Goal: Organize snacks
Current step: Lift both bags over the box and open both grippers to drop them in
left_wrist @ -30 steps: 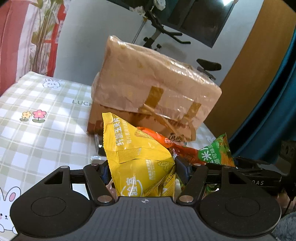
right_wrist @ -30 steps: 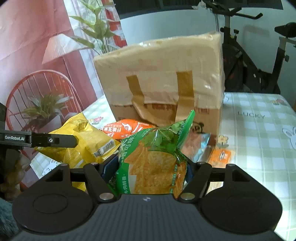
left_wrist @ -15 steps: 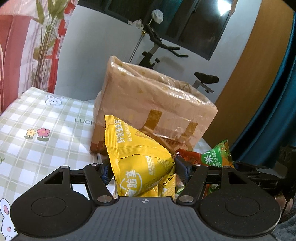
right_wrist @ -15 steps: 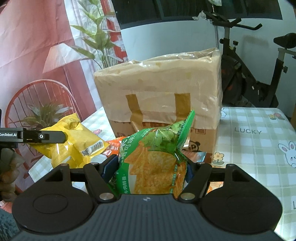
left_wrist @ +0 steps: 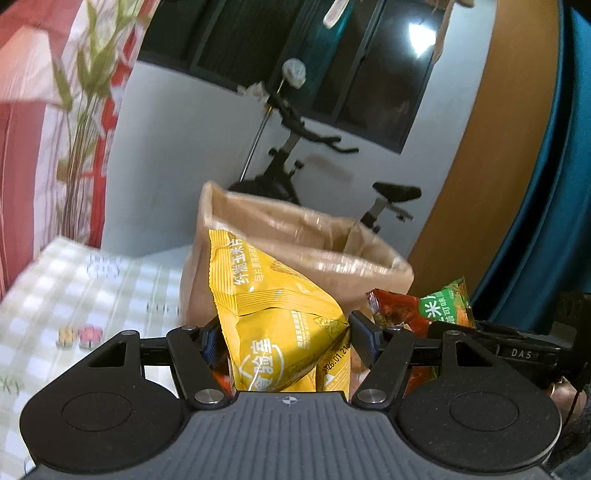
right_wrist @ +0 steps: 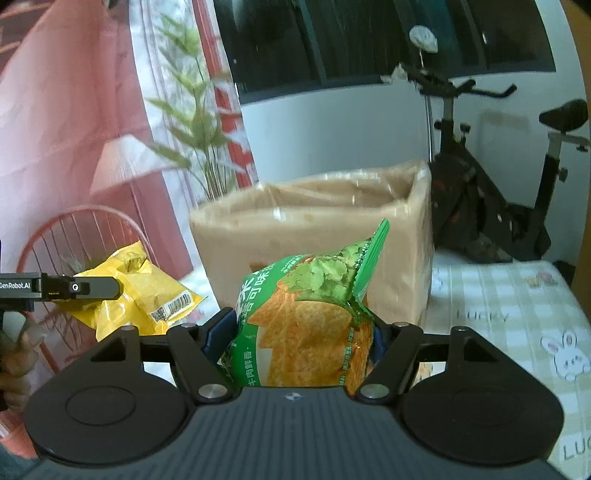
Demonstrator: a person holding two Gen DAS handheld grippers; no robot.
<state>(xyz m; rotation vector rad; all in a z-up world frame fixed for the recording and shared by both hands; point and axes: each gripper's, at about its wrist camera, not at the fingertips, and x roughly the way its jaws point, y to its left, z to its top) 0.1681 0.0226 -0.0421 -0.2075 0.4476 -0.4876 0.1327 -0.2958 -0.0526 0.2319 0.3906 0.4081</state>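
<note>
Left wrist view: the left gripper (left_wrist: 282, 334) clamps a yellow snack bag (left_wrist: 280, 325); the right gripper (right_wrist: 295, 332) clamps a green snack bag (right_wrist: 306, 317). Both hang near the open cardboard box (right_wrist: 314, 229). Neither is in yet, so both drops remain, I judge.

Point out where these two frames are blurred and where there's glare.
Left wrist view: checked tablecloth and box smeared by motion, yellow bag in the left claw sharp, lamp glare in the window. Right wrist view: plant blurred, green bag crisp.
</note>
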